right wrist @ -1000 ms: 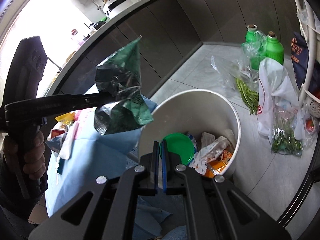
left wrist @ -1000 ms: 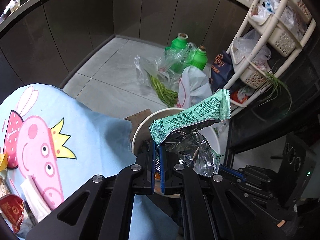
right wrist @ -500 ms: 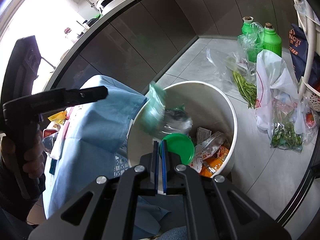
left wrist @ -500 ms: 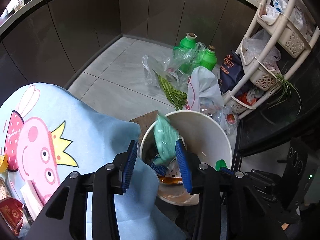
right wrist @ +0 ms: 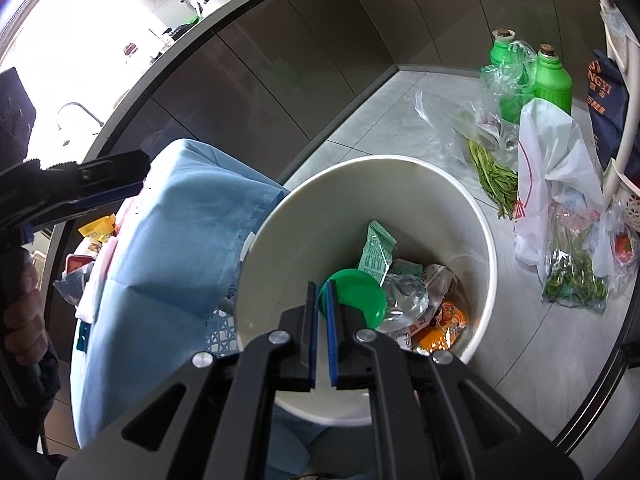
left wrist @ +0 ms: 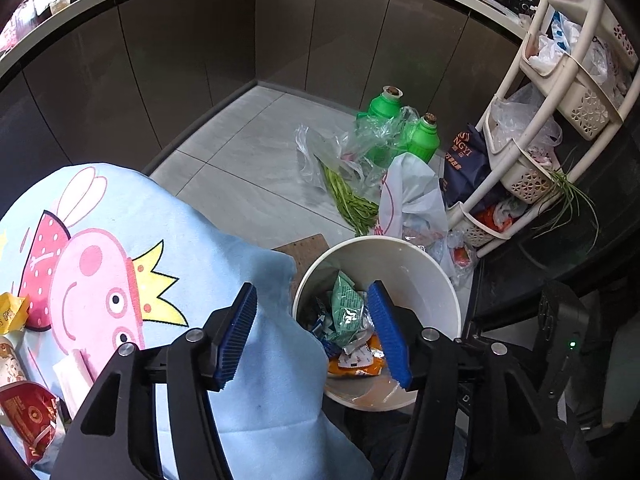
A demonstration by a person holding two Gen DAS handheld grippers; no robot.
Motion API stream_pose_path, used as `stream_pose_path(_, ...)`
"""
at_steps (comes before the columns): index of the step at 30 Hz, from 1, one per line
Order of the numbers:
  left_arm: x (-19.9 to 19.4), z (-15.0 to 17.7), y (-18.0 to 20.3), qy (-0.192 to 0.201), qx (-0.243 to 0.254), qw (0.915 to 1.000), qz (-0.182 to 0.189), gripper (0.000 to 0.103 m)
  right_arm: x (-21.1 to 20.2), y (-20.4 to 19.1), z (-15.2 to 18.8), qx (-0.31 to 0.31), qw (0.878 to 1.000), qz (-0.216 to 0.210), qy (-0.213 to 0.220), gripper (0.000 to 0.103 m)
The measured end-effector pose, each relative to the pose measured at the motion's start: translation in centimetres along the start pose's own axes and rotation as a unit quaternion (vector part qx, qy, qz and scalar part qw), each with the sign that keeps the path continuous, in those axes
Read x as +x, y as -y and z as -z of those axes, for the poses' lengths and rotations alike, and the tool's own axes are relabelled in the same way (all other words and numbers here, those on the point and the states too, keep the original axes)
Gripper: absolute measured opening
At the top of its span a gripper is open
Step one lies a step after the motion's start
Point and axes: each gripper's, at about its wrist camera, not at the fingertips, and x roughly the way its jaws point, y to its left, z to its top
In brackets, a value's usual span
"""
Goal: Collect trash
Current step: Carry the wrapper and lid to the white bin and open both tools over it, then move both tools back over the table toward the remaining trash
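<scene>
Crinkled green foil wrapper (left wrist: 346, 307) is lying in round white bin (left wrist: 416, 256); left gripper (left wrist: 316, 336) is gaping empty, right gripper (right wrist: 321, 334) is pinching a green lid (right wrist: 356, 296).

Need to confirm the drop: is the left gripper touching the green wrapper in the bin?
Apart. In the right wrist view the left gripper is off to the side over the cloth, while the green wrapper lies inside the bin.

Round white plastic bin (right wrist: 482, 240), smooth, semi-gloss. Light-blue cartoon-print cloth (left wrist: 168, 232), matt, soft. Green crinkled foil wrapper (left wrist: 347, 308), glossy.
</scene>
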Motion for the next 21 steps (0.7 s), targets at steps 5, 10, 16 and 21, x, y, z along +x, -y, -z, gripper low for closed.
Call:
stream_pose_path(5,-0.8,0.0,-0.3,0.014,-0.006,0.9999,-0.007,0.071,0.1,-0.2,0.2,-0.02,1.0,0.012,0.007,0.038)
stream_pose_path(10,-2.2,0.0,-0.7,0.03,-0.017,0.9993,-0.011,0.079,-1.1,-1.2,0.1,-0.043,0.999,-0.003,0.016,0.052)
stream_pose_path(16,-6.1,0.6,-1.1,0.072,-0.033,0.9966,-0.022,0.094,-3.9,-5.3,-0.2,-0.105,0.994,-0.019,0.038,0.1)
stream_pose_path(21,-9.7,2.0,-2.7,0.086,-0.071,0.9937,-0.014,0.094,-5.1,-9.2,-0.1,-0.149,0.988,0.001,0.033,0.099)
